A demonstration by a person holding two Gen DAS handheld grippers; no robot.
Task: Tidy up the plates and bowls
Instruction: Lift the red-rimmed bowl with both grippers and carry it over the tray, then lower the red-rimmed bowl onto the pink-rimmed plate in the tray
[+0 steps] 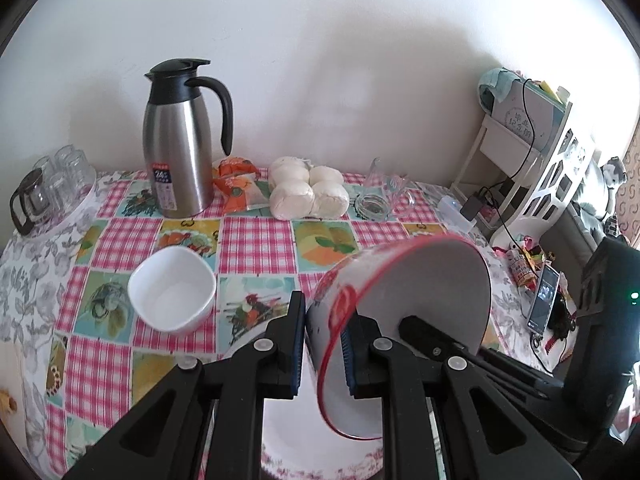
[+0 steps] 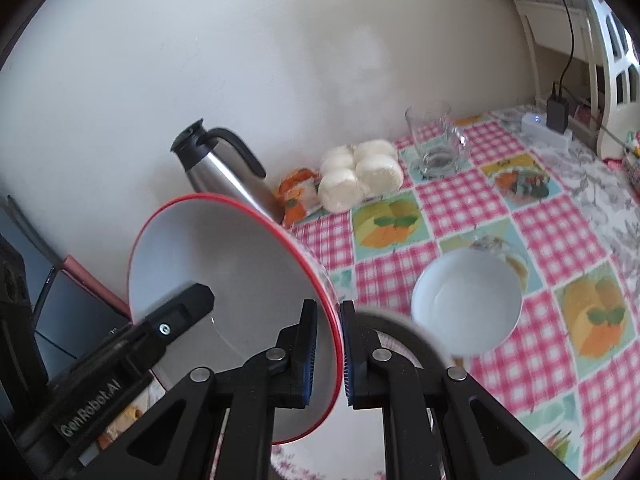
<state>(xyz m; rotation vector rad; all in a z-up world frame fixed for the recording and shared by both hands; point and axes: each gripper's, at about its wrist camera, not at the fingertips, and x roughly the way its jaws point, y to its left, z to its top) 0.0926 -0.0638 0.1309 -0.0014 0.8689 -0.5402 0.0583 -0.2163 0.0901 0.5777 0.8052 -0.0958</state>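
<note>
Both pairs of fingers are clamped on one red-rimmed bowl point(image 1: 420, 292). The left gripper point(image 1: 323, 354) pinches its rim on one side, and the right gripper point(image 2: 329, 354) pinches the rim on the opposite side, so both hands share it. The bowl is tipped up on edge, clear of the checked tablecloth point(image 1: 260, 240). A small white bowl point(image 1: 173, 294) sits upright on the cloth, at about ten o'clock from the left fingers and one o'clock from the right, likely the stacking partner. Beyond, at twelve o'clock, stand a steel jug point(image 1: 180, 140) and buns point(image 1: 306, 192).
</note>
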